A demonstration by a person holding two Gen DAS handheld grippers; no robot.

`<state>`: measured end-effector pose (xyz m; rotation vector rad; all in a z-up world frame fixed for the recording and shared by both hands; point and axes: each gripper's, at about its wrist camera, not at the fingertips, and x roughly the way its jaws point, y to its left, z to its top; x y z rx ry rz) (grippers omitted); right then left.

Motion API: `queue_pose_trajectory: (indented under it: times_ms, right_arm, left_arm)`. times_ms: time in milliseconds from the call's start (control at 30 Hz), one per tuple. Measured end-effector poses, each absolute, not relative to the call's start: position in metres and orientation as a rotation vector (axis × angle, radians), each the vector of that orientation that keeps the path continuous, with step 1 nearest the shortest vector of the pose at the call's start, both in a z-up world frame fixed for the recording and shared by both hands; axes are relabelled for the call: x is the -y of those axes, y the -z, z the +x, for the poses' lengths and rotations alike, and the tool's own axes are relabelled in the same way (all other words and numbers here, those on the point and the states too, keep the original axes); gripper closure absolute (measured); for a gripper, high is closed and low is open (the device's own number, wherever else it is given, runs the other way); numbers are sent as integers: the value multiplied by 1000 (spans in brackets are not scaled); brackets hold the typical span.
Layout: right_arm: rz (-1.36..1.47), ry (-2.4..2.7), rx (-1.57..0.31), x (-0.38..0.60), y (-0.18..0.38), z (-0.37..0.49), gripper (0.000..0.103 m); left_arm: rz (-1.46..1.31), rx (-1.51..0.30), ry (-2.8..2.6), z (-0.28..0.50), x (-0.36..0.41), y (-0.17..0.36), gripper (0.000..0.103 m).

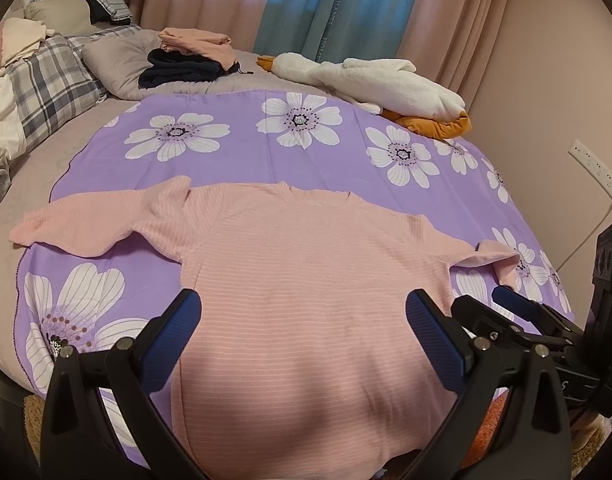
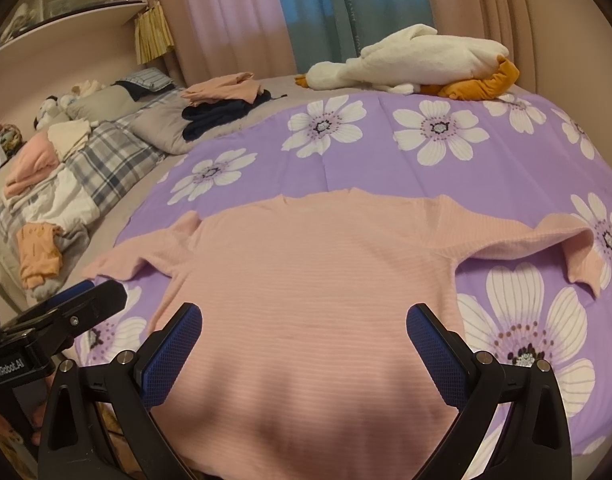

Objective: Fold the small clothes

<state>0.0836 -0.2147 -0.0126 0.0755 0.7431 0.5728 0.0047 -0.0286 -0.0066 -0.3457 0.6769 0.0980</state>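
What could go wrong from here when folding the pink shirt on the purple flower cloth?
1. The right sleeve is already curled and doubled over, so a fold may trap that wrinkle.
2. The pink shirt lies on a loose purple cloth; a pinch could catch both layers.
3. The left tool and right tool, both open, are close together and might collide.

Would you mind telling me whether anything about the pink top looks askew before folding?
Yes: the pink top lies flat, but its sleeve nearest the wall is doubled over and rumpled.
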Motion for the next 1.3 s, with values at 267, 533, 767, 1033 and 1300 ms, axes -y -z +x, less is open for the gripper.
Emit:
queue_pose_trajectory:
  times_ms: [267,533,767,1033,1300]
  right_arm:
    - [83,-573,-743,215,13,84,1]
    - [106,-569,-748,224,14,87,1]
    - [147,-567,-746,233,13,94,1]
    - [210,-562,-694,259,-11,115,1]
    - [275,-567,-660,302,-32,181,5]
  left_arm:
    - [-333,-700,-99,8,29,9,1]
    - [-327,-723,-101,11,30,14,1]
    - [-322,-742,-98,16,31,16,1]
    - [-324,-778,-98,34,35,22,1]
    - [-320,-828,-47,75,46,32,7]
